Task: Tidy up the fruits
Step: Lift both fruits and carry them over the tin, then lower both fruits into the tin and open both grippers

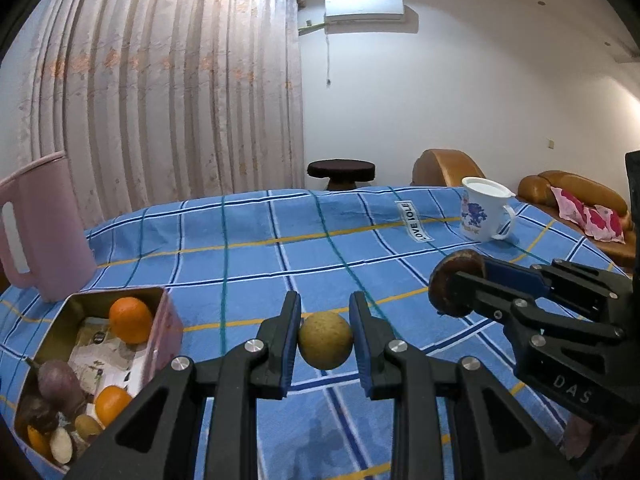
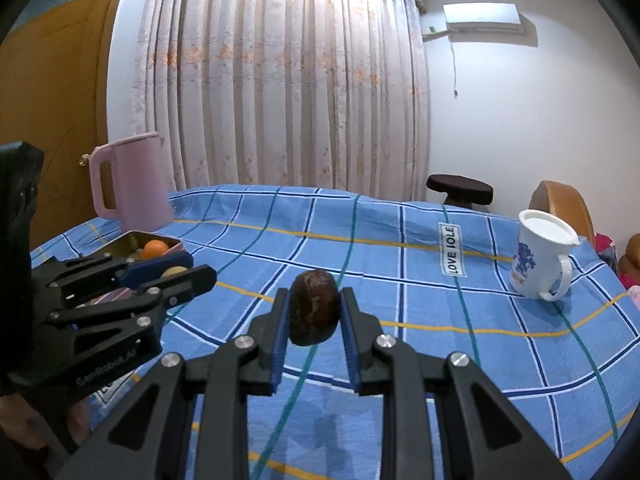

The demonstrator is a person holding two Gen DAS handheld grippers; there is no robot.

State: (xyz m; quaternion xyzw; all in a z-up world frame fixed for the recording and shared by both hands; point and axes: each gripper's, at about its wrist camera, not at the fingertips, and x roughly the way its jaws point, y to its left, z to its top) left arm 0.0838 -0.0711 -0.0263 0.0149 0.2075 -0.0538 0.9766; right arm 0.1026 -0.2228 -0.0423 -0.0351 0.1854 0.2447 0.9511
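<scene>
Two tongs each pinched one fruit above the blue checked bench (image 1: pixel 248 240): left tongs (image 1: pixel 325 338) a round tan fruit (image 1: pixel 325 340), right tongs (image 2: pixel 314 312) a dark brown oval fruit (image 2: pixel 314 306). The pink metal tin (image 1: pixel 160 332) lay at nine o'clock; lower each fruit inside before releasing.

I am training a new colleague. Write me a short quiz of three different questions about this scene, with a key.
1. True or false: the left gripper is shut on a yellowish round fruit.
2. The right gripper holds: A) an orange B) a dark brown fruit C) the white mug
3. Fill in: the pink tin with oranges stands beside the pink ____.

Key: 1 true; 2 B; 3 jug
</scene>
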